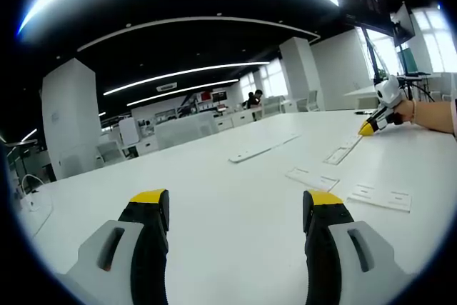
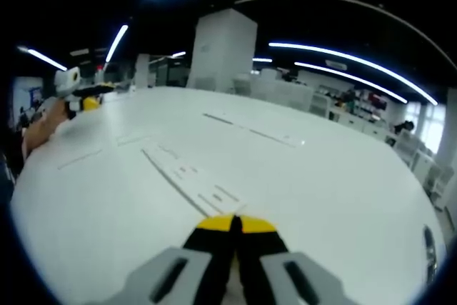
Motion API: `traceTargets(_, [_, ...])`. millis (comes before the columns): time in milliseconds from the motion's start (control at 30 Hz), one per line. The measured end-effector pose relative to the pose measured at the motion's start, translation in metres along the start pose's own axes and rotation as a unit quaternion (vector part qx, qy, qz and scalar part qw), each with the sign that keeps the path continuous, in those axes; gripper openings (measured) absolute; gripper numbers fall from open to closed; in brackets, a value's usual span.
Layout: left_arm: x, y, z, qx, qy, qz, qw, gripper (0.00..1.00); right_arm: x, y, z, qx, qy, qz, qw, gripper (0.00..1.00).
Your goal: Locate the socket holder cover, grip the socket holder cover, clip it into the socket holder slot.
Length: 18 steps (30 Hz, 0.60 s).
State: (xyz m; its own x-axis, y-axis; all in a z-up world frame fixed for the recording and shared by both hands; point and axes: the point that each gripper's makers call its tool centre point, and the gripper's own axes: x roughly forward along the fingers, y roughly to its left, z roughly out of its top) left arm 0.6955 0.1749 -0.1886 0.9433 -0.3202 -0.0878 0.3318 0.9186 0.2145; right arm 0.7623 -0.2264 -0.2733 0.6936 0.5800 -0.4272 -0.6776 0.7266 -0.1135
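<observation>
Two long socket holder strips run lengthwise away from the right gripper's closed fingers; left gripper wide apart.

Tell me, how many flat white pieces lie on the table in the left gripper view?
4: a long strip farthest back, one near the right gripper, two nearer, at right. Others may be out of view.
</observation>
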Motion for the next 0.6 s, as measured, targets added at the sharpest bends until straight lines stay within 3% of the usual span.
traceTargets(600, [0.0009, 0.0001, -0.0003, 0.000, 0.001, -0.001, 1.0000, 0.75, 0.0023, 0.0054, 0.0003, 0.003, -0.005, 0.002, 1.0000, 0.04])
